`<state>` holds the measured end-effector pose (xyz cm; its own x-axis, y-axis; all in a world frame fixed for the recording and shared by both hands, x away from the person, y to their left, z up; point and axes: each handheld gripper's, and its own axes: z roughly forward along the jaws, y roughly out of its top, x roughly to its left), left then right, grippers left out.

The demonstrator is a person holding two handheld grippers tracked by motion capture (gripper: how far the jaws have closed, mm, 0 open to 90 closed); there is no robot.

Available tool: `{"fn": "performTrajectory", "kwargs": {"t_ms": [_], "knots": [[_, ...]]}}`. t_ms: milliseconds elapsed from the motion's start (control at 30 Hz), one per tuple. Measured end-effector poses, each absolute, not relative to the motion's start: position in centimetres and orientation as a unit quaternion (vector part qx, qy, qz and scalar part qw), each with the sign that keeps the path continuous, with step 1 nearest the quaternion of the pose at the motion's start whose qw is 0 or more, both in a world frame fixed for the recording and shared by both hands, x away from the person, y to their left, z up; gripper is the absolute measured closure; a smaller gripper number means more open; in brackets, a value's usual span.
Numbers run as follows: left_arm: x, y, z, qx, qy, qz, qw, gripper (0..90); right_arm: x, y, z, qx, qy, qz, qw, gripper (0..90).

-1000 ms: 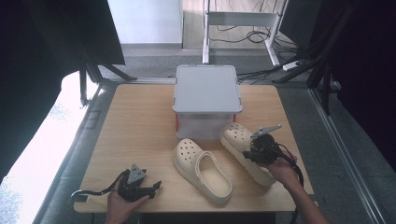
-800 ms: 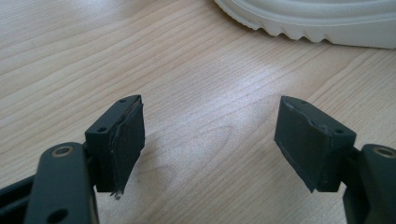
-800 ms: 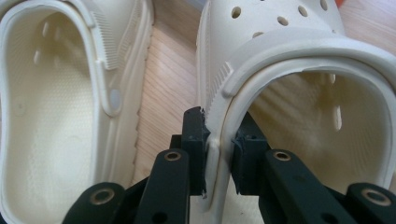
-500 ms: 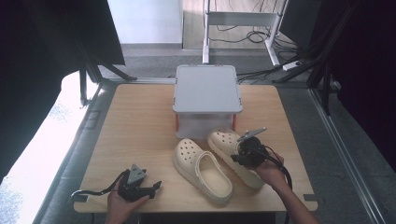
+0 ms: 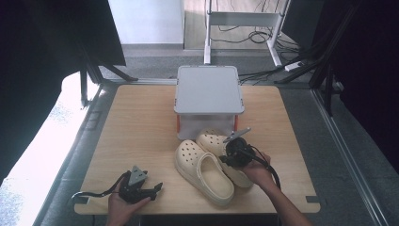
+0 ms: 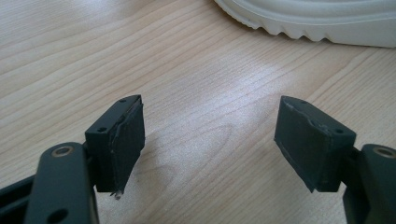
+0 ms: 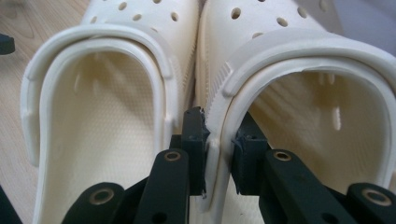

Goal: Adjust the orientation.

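Right gripper (image 7: 217, 149) jaws pinch the right clog's (image 7: 303, 93) inner side wall; left clog (image 7: 112, 84) touching just outside. Thin-edge grip could slip, nudging it. Left gripper (image 6: 208, 140) jaws wide open, empty over the bench (image 6: 187, 70).

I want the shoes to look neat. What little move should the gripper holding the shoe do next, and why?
Probably let go. The right gripper is shut on the side wall of the right cream foam clog, which in the right gripper view already lies side by side against the left cream foam clog, toes toward the grey lidded plastic box. The left gripper rests open over the wooden table.
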<state>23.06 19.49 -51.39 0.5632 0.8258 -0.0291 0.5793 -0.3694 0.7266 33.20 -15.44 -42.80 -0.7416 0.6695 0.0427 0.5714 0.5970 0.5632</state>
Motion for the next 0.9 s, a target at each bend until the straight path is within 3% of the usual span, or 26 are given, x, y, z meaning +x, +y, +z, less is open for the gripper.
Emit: {"fn": "performTrajectory", "kwargs": {"t_ms": [333,900], "knots": [[23.1,19.5,-51.4,0.810,0.434,0.174,0.356,24.9,34.0,-14.2,-43.4,0.339,0.894,0.282,0.081,75.5],[23.1,19.5,-51.4,0.809,0.434,0.172,0.356,24.8,33.4,-15.7,-42.2,0.361,0.881,0.299,0.069,50.7]]}}
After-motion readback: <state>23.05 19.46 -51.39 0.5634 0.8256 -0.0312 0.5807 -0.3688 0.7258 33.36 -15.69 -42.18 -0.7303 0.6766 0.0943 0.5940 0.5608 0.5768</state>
